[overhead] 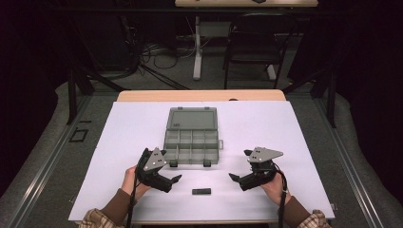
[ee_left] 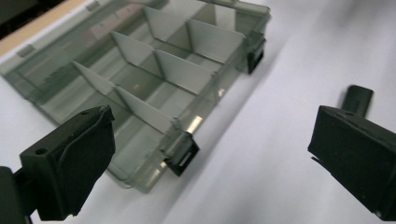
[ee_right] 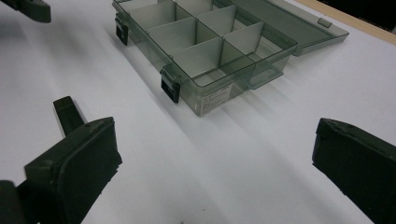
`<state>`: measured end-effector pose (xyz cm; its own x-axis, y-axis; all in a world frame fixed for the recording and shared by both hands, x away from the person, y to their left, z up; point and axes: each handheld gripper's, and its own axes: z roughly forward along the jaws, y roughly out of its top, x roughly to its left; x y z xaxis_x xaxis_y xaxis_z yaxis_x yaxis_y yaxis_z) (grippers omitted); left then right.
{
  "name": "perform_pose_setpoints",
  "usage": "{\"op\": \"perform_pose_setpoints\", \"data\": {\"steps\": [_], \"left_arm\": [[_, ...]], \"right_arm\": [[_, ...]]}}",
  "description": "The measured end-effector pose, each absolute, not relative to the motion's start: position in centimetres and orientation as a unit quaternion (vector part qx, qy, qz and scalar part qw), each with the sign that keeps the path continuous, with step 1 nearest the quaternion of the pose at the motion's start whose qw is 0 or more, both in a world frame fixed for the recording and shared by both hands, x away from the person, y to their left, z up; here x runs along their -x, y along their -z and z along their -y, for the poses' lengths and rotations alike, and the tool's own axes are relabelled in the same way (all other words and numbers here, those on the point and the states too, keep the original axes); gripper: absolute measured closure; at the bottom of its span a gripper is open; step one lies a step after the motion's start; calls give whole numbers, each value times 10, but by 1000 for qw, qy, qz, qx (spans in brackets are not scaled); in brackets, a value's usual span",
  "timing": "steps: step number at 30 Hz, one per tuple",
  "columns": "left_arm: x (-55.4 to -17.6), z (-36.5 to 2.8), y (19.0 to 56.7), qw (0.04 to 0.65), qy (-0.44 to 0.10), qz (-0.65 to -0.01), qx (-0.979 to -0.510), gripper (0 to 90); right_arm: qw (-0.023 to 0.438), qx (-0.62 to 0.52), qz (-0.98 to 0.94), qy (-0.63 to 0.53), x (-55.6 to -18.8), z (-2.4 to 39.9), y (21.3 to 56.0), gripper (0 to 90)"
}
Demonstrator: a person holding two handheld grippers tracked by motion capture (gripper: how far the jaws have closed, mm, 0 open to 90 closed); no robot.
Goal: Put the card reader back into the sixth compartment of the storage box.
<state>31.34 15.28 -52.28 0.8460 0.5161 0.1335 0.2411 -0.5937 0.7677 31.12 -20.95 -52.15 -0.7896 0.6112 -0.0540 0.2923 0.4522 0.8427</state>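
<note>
Both claws [overhead: 177, 179] [overhead: 233, 177] spread beside a small black bar [overhead: 201, 191] (translucent compartment box [overhead: 191, 137] open).

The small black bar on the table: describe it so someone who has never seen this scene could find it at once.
On the white table sheet an open grey compartment box lies in the middle. Nearer the person than its two black latches, between the left tongs and right tongs, lies the small black bar. It is the one loose piece on the sheet: flat, oblong, dark and solid, unlike the translucent box.

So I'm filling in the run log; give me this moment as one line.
left gripper: open, empty | right gripper: open, empty | small black block: on white table, between grippers | compartment box: lid open, compartments look empty
</note>
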Motion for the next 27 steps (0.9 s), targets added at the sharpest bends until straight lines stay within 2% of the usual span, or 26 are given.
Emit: {"op": "perform_pose_setpoints", "data": {"steps": [5, 12, 27], "left_arm": [[-312, -145, 522, 384, -175, -194, -886, 2], [-307, -128, 522, 369, -149, -173, -901, 1], [-304, -119, 515, 358, -141, -165, -908, 2]], "right_arm": [[176, -268, -835, -446, -313, 208, 522, 0], [176, -268, -835, -446, -314, 208, 524, 0], [176, -263, -835, -451, -314, 206, 522, 0]]}}
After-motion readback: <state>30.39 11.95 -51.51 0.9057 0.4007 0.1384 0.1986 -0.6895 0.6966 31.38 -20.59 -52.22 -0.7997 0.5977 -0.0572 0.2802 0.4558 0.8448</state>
